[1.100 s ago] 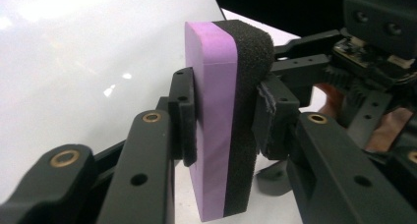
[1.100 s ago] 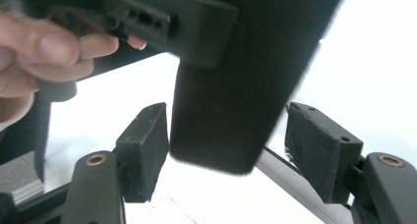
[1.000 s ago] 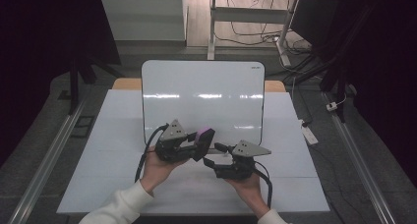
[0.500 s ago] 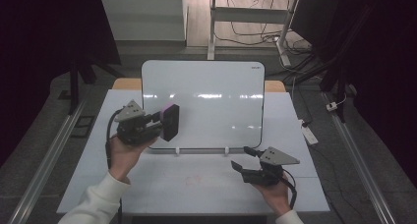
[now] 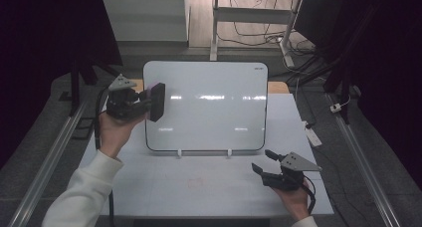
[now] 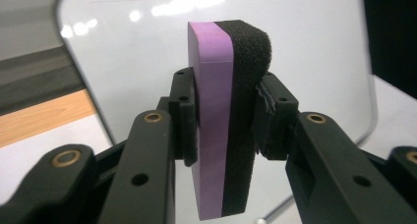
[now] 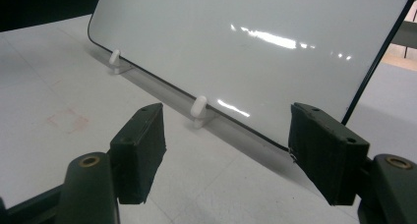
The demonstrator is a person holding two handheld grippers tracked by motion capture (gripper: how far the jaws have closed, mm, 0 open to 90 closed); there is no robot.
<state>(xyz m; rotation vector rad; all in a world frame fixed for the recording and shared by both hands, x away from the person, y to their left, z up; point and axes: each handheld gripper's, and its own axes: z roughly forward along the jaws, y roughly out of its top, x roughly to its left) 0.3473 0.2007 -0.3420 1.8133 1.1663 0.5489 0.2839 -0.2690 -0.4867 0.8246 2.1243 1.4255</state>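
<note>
Whiteboard [image 5: 209, 107] stands upright mid-table, blocking passage behind; bare table [image 5: 199, 182] in front of whiteboard gives open room.

A lab-like workspace: white table [image 5: 149, 187] with side rails [image 5: 47, 160], dark curtains, loose floor cables [image 5: 249, 38].

1. The room is dim and its surroundings are nearly black.
2. Overhead lights glare in streaks on the whiteboard [image 5: 209, 105].
3. The high view is soft; the eraser [image 6: 228, 121] up close stays sharp.
</note>
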